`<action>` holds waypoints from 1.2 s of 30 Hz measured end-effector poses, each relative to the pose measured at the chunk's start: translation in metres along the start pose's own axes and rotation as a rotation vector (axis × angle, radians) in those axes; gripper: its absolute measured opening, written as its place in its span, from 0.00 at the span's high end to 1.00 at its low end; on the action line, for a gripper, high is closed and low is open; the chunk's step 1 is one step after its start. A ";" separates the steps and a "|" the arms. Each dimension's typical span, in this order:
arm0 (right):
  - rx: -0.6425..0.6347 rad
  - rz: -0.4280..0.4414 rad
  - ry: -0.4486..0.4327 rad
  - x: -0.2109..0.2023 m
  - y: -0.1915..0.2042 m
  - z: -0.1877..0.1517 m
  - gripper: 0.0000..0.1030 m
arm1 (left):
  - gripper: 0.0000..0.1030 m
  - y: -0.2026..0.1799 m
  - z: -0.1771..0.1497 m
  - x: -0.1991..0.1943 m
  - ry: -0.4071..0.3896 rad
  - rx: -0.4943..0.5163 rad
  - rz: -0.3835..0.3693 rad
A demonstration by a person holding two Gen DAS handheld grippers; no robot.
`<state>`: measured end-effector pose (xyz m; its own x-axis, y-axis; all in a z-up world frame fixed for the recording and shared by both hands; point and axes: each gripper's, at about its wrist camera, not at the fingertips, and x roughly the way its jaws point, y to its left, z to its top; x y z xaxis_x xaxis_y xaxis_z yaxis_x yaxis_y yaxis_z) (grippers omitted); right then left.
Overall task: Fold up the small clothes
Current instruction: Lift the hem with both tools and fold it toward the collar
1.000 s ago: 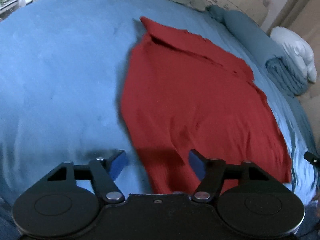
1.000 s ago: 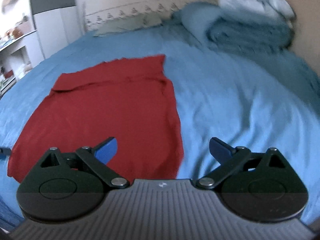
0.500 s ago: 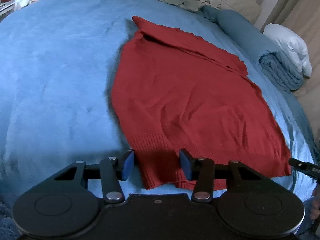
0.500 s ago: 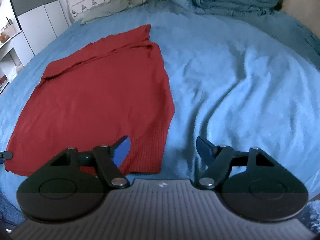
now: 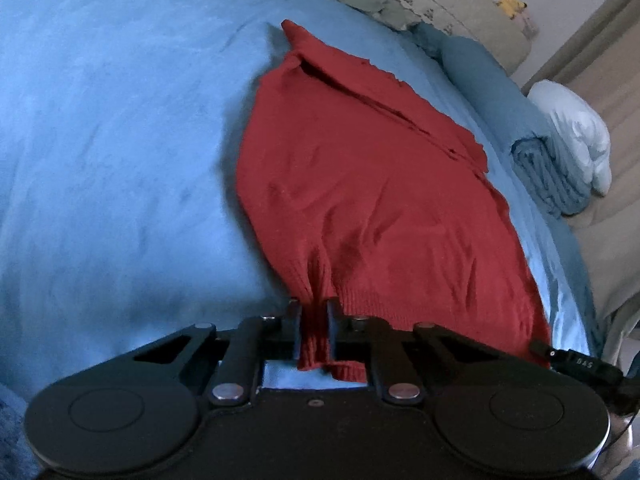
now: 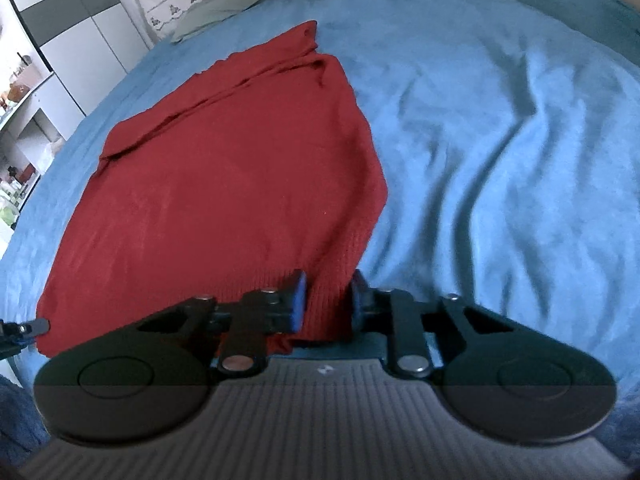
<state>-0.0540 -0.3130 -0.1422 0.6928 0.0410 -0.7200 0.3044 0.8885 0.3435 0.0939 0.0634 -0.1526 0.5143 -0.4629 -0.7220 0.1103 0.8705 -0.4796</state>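
A red knit sweater (image 5: 368, 184) lies spread flat on the blue bedspread, its ribbed hem towards me and its collar at the far end. My left gripper (image 5: 314, 312) is shut on the hem's near left corner, and the cloth bunches between the fingers. In the right wrist view the sweater (image 6: 224, 184) fills the left half. My right gripper (image 6: 328, 292) has its jaws narrowed around the hem's near right corner, with a wider gap than the left. The tip of the other gripper (image 6: 24, 328) shows at the left edge.
The blue bedspread (image 5: 100, 140) surrounds the sweater and is wrinkled on the right (image 6: 500, 160). A folded blue blanket (image 5: 552, 176) and a white duvet (image 5: 576, 132) lie at the far right. Pillows (image 5: 420, 4) are at the headboard. White shelves (image 6: 24, 120) stand on the left.
Both grippers came down to the sweater's hem and closed, the left onto its left corner and the right around its right corner. The hem now bunches at the left fingers.
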 end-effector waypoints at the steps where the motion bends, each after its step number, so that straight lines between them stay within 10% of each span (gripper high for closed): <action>1: 0.008 0.000 -0.005 0.000 0.000 0.000 0.72 | 0.92 -0.001 0.001 -0.002 -0.003 0.003 0.000; 12: 0.183 0.173 -0.137 -0.040 -0.010 0.035 0.77 | 0.94 -0.021 0.052 -0.050 -0.139 0.002 -0.087; 20: 0.184 0.308 -0.250 -0.035 0.023 0.184 0.78 | 0.94 -0.071 0.202 -0.034 -0.305 0.036 -0.127; 28: 0.094 0.213 -0.271 0.088 0.066 0.359 0.78 | 0.94 -0.090 0.346 0.098 -0.357 0.010 0.019; 36: 0.019 0.021 -0.161 0.249 0.088 0.382 0.78 | 0.94 -0.045 0.364 0.228 -0.249 -0.098 0.126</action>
<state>0.3947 -0.3989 -0.0608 0.7944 -0.0161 -0.6072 0.3003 0.8793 0.3695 0.5159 -0.0200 -0.1139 0.7132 -0.2859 -0.6400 -0.0445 0.8927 -0.4484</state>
